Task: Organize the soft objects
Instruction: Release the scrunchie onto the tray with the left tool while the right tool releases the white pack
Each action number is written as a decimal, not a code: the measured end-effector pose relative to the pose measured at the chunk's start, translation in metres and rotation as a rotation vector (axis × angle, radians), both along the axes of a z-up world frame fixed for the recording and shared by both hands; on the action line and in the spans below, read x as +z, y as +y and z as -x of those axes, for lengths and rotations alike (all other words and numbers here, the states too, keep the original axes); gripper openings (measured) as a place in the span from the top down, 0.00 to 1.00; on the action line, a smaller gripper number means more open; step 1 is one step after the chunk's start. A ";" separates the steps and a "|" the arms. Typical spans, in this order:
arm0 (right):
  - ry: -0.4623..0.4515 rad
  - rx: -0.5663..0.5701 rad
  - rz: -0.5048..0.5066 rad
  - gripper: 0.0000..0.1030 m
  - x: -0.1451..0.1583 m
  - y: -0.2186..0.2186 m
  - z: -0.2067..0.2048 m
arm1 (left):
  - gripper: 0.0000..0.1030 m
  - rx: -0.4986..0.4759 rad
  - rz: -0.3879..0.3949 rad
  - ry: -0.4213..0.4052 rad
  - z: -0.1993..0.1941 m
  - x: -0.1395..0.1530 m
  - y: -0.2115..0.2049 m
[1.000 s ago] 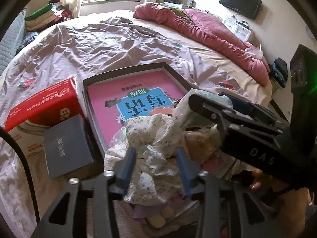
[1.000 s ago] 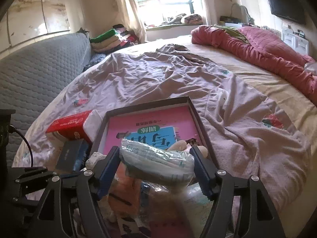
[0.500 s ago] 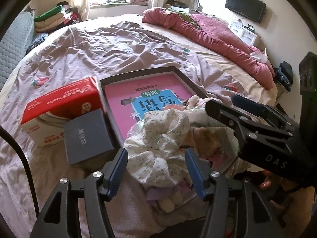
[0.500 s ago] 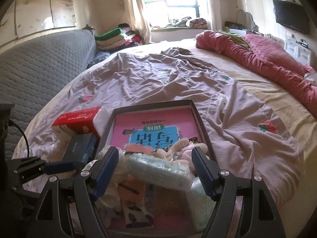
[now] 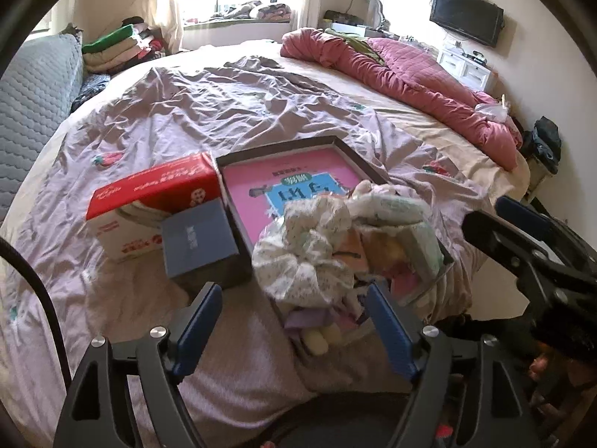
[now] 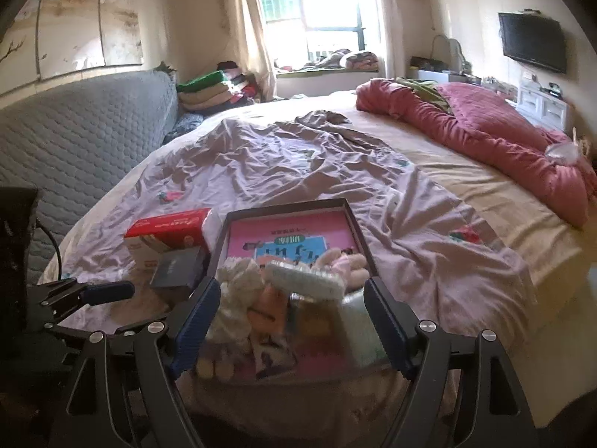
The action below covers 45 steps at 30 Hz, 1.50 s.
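The left gripper [image 5: 294, 321] and right gripper [image 6: 291, 315] each hover over the near end of a dark tray [image 5: 373, 166], jaws spreading apart and pinching nothing. Beyond their blue pads, a pile of soft objects [image 5: 324, 246], floral cloth and a wrapped pack among them, lies heaped in the tray's near half on a pink book [image 5: 298, 171]. Left of the tray sit a grey box [image 5: 197, 237] and a red carton [image 5: 156, 192]. Farther back, a red quilt [image 5: 403, 71] is bunched on the bed [image 5: 231, 100].

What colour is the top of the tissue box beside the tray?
Red top, clearest in the left wrist view.
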State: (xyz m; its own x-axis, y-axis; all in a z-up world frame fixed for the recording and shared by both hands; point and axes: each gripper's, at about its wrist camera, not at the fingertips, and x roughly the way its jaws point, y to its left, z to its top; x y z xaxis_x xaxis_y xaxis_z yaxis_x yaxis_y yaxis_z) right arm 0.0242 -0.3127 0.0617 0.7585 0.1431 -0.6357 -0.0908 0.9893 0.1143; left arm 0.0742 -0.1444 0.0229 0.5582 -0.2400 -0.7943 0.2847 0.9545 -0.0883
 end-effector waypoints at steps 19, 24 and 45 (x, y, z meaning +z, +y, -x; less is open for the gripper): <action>0.050 -0.039 0.005 0.20 -0.009 0.015 0.054 | 0.22 0.126 -0.093 -0.026 0.059 0.004 0.018; 0.060 -0.022 0.005 0.20 -0.012 0.020 0.060 | 0.22 0.132 -0.090 -0.031 0.066 0.007 0.018; 0.071 -0.008 -0.010 0.20 -0.011 0.023 0.067 | 0.22 0.126 -0.122 -0.014 0.075 0.004 0.012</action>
